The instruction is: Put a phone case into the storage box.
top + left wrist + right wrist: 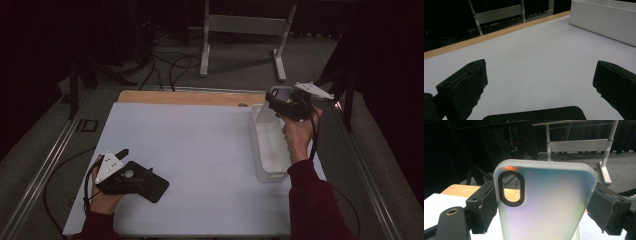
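centre of table: open | right: white bin blocks | near-left: black phone

phone case in right claw above bin | phone by left claw

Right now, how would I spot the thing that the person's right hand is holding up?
Look at the white table, then the white bin along its right side. Above the bin's far end, the right gripper clamps a phone case between its black jaws. It is frosted and translucent, with a black-rimmed oval camera cutout.
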Demonstrator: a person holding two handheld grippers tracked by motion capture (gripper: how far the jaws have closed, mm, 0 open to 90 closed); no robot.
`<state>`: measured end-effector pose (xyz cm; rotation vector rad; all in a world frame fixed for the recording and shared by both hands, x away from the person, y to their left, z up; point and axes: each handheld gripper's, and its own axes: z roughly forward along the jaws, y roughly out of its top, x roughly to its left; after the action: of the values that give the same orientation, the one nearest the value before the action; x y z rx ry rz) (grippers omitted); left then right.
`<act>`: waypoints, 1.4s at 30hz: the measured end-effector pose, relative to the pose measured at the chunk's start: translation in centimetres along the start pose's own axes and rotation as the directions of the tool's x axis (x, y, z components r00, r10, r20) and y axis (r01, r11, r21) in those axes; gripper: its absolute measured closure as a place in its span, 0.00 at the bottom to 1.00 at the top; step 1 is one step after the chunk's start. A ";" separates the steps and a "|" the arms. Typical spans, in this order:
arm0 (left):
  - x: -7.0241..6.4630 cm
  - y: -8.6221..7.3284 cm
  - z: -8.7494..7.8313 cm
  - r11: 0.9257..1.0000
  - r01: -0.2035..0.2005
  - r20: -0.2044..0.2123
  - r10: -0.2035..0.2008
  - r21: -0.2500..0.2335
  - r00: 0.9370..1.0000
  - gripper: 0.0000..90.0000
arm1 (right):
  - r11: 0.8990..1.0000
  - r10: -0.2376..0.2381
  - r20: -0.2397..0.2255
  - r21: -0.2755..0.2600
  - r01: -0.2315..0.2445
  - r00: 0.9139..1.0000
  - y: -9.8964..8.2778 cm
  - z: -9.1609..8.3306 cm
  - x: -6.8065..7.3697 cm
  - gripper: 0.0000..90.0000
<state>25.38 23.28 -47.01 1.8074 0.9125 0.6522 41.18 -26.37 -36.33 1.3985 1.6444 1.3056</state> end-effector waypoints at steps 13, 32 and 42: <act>0.1 0.1 -0.3 1.000 0.007 -0.007 -0.007 -0.017 1.000 0.00 | 0.999 -0.012 0.070 0.040 0.009 0.997 -0.3 2.6 -0.3 0.19; -0.1 0.3 -0.5 1.000 0.009 -0.004 -0.009 -0.025 1.000 0.00 | 0.994 -0.040 0.147 0.109 0.024 0.988 -1.8 5.9 -1.2 0.18; 0.0 0.3 -0.8 0.999 0.017 -0.002 -0.017 -0.037 1.000 0.00 | 0.987 -0.070 0.177 0.157 0.042 0.982 -2.7 7.3 -1.1 0.18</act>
<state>24.87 23.65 -46.37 1.7649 0.9113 0.6563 47.05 -25.17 -41.35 1.5018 1.6745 1.0055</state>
